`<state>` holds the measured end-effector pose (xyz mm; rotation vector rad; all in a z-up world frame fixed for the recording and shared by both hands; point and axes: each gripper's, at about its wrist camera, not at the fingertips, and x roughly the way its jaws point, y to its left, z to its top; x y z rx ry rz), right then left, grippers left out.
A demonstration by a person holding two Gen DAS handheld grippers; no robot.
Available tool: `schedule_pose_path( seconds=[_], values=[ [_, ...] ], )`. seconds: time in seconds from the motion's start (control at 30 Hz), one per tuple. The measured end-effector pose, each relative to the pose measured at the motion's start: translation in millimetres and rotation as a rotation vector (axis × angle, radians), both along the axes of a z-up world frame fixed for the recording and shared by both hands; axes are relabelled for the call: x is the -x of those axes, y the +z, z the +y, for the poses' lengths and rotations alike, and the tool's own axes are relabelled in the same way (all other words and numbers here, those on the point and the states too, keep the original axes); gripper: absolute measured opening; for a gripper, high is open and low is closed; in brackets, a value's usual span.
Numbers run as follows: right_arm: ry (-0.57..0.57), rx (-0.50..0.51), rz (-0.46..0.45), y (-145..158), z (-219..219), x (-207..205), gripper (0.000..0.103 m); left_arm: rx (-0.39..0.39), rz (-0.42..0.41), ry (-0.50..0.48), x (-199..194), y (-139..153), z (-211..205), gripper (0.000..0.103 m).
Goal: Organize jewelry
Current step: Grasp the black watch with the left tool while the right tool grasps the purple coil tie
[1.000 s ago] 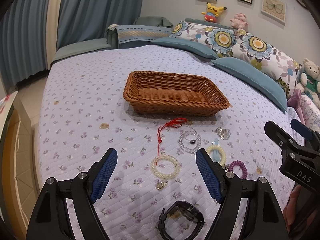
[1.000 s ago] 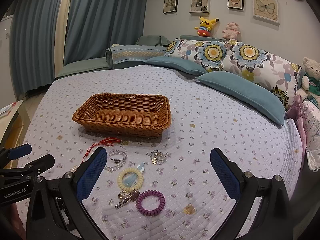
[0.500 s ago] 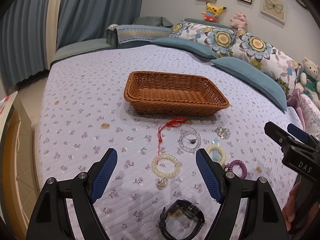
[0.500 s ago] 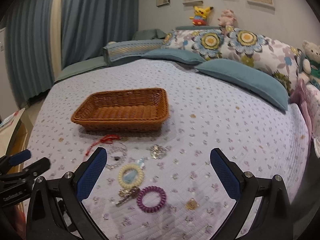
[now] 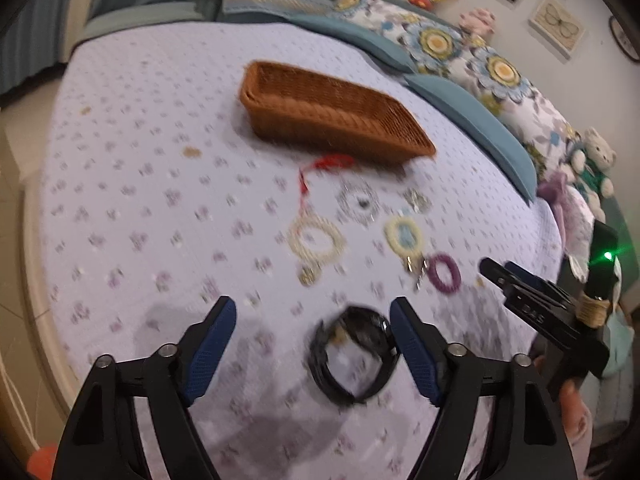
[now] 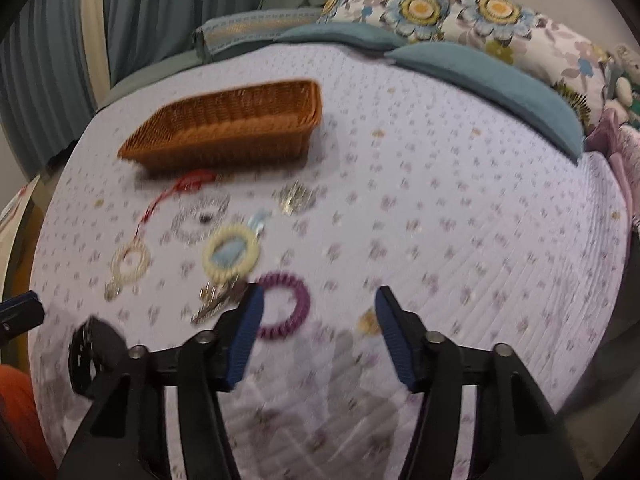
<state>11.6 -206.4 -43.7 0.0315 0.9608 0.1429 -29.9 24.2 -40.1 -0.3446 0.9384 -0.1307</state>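
The brown wicker basket (image 5: pixel 336 112) (image 6: pixel 228 128) stands on the bed, and the jewelry lies in front of it. There is a red cord (image 5: pixel 328 162), a pearl bracelet (image 5: pixel 316 240) (image 6: pixel 130 262), a clear bead bracelet (image 5: pixel 358 202), a yellow bracelet (image 5: pixel 404 234) (image 6: pixel 231 254) and a silver brooch (image 6: pixel 296 198). My left gripper (image 5: pixel 312 308) is low over the black watch (image 5: pixel 352 356). Its jaws are closing slightly, and the watch lies between them by the right finger. My right gripper (image 6: pixel 320 294) is closing, with the purple coil hair tie (image 6: pixel 280 306) at its left finger, unpressed.
A metal hairpin (image 6: pixel 216 300) lies between the yellow bracelet and the coil. Blue and floral pillows (image 6: pixel 488 76) and plush toys line the far side. The bed's edge (image 5: pixel 36 240) drops off at the left. A hand (image 5: pixel 572 408) holds the right gripper.
Both grippers have dropped toward the bedspread and tipped downward. The right jaws have narrowed a lot. The watch now sits between the left fingers, and the coil at the right gripper's left finger.
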Motion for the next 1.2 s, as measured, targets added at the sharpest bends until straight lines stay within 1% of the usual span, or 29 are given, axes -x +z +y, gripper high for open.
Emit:
schedule_pose_path(
  seconds=[0.07, 0.1, 0.17, 0.2, 0.3, 0.37, 0.43, 0.47, 0.57, 0.6, 0.63, 0.67, 0.7, 0.73, 0.8, 0.97, 1.1, 1.2],
  values=[
    [0.01, 0.003, 0.015, -4, 4, -1, 0.058, -0.033, 0.032, -0.019, 2, -5, -6, 0.075],
    [0.012, 0.006, 0.02, -5, 6, -2, 0.057, -0.049, 0.067, -0.025, 1, -5, -5, 0.075],
    [0.007, 0.004, 0.03, -9, 6, -6, 0.055, -0.058, 0.096, -0.036, 1, -7, -6, 0.069],
    [0.004, 0.003, 0.035, -11, 6, -8, 0.054, -0.058, 0.101, -0.042, 1, -8, -7, 0.065],
    [-0.001, 0.0, 0.064, -21, 7, -17, 0.051, -0.079, 0.126, -0.055, -2, -15, -11, 0.064],
    [0.0, 0.002, 0.08, -26, 9, -21, 0.049, -0.08, 0.148, -0.067, -5, -23, -13, 0.059],
    [0.0, 0.011, 0.085, -30, 11, -24, 0.047, -0.069, 0.162, -0.081, -8, -30, -16, 0.05],
    [0.001, 0.021, 0.089, -32, 14, -26, 0.044, -0.067, 0.167, -0.086, -9, -32, -17, 0.049],
    [0.007, 0.033, 0.103, -38, 18, -30, 0.035, -0.078, 0.158, -0.094, -14, -36, -23, 0.04],
    [0.01, 0.035, 0.105, -39, 19, -31, 0.034, -0.09, 0.158, -0.097, -15, -37, -25, 0.034],
    [0.016, 0.036, 0.106, -40, 20, -32, 0.029, -0.102, 0.161, -0.099, -16, -38, -27, 0.025],
    [0.02, 0.033, 0.102, -39, 21, -32, 0.021, -0.119, 0.163, -0.099, -17, -40, -29, 0.02],
    [0.023, 0.029, 0.099, -39, 21, -32, 0.017, -0.146, 0.16, -0.098, -18, -41, -32, 0.014],
    [0.027, 0.019, 0.097, -38, 21, -31, 0.015, -0.155, 0.154, -0.097, -17, -41, -33, 0.014],
    [0.028, 0.009, 0.091, -37, 20, -30, 0.015, -0.167, 0.139, -0.093, -17, -39, -34, 0.012],
    [0.027, -0.028, 0.052, -28, 16, -26, 0.014, -0.157, 0.097, -0.075, -16, -33, -33, 0.011],
    [0.026, -0.075, 0.011, -15, 13, -23, 0.014, -0.116, 0.058, -0.056, -15, -20, -26, 0.011],
    [0.035, -0.096, -0.028, 4, 14, -25, 0.014, -0.104, 0.026, -0.05, -22, -3, -22, 0.011]
  ],
)
